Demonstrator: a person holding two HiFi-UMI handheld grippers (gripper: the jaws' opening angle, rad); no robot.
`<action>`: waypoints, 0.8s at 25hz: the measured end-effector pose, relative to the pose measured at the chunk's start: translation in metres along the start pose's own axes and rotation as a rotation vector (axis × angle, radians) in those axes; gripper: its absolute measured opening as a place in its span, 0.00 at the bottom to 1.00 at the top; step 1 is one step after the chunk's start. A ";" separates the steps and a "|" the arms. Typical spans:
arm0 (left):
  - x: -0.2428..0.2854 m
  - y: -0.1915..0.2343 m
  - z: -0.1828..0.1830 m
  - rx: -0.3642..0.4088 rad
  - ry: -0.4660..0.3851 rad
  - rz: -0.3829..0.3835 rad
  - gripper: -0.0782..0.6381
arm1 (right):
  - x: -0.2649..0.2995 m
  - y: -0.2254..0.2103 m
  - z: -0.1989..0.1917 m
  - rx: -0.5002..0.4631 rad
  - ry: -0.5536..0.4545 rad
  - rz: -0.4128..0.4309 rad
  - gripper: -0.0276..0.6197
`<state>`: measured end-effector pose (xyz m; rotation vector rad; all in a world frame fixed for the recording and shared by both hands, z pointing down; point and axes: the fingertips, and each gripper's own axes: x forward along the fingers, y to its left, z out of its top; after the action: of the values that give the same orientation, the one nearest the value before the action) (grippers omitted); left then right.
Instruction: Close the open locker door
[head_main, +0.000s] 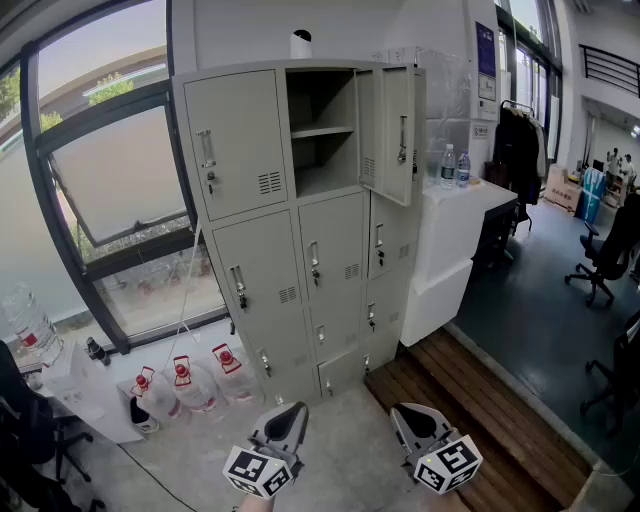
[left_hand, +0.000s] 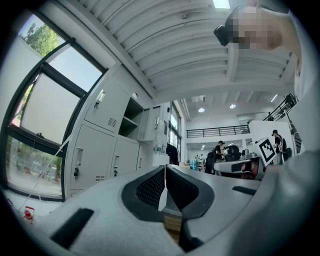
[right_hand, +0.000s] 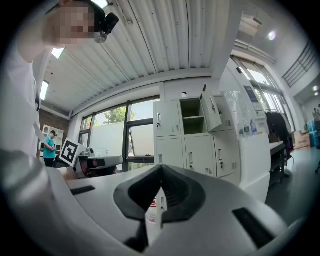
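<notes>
Grippers first: your left gripper (head_main: 288, 418) and right gripper (head_main: 415, 420) sit low in the head view, side by side and well apart from the locker bank (head_main: 262, 250). Each gripper view shows its jaws pressed together with nothing between them. Judgement: that suits the job. A door wants a push, not a pinch, and closed tips make a firm pusher.

Task's thing: the open locker door (head_main: 398, 135) is in the top row, middle column. It has swung out on its right edge and stands in front of the right-hand column. The compartment (head_main: 320, 110) it belongs to is exposed, with one shelf across it. Every other door in the bank looks shut.

Judgement on stage: approach only, no contact yet. You stand square to the bank, and the door hangs high above both tools, so you will need to step in and reach up. Your right gripper is on the door's side. The free edge must sweep leftward to close.

Surface and room: grey concrete floor (head_main: 340, 440) underfoot, with a wood-plank strip (head_main: 470, 400) to the right. Water jugs (head_main: 185, 385) cluster at the bank's left foot, below a large window (head_main: 110, 180). A white counter (head_main: 470, 195) carrying bottles (head_main: 455, 165) adjoins the bank's right side. Office chairs (head_main: 600, 260) stand further right. Watch the jugs when stepping in.
</notes>
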<state>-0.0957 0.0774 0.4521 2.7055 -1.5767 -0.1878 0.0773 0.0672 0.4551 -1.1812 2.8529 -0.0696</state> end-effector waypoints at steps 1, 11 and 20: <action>0.000 -0.001 0.000 0.005 0.003 0.004 0.13 | 0.000 0.001 0.000 0.000 0.001 0.003 0.06; 0.008 -0.010 0.000 0.013 0.018 0.025 0.13 | -0.007 -0.009 0.002 -0.009 0.000 0.027 0.06; 0.032 -0.041 -0.001 0.024 0.018 0.048 0.13 | -0.029 -0.040 0.006 -0.021 0.001 0.047 0.06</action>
<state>-0.0446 0.0701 0.4475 2.6765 -1.6475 -0.1450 0.1263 0.0593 0.4522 -1.1179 2.8876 -0.0390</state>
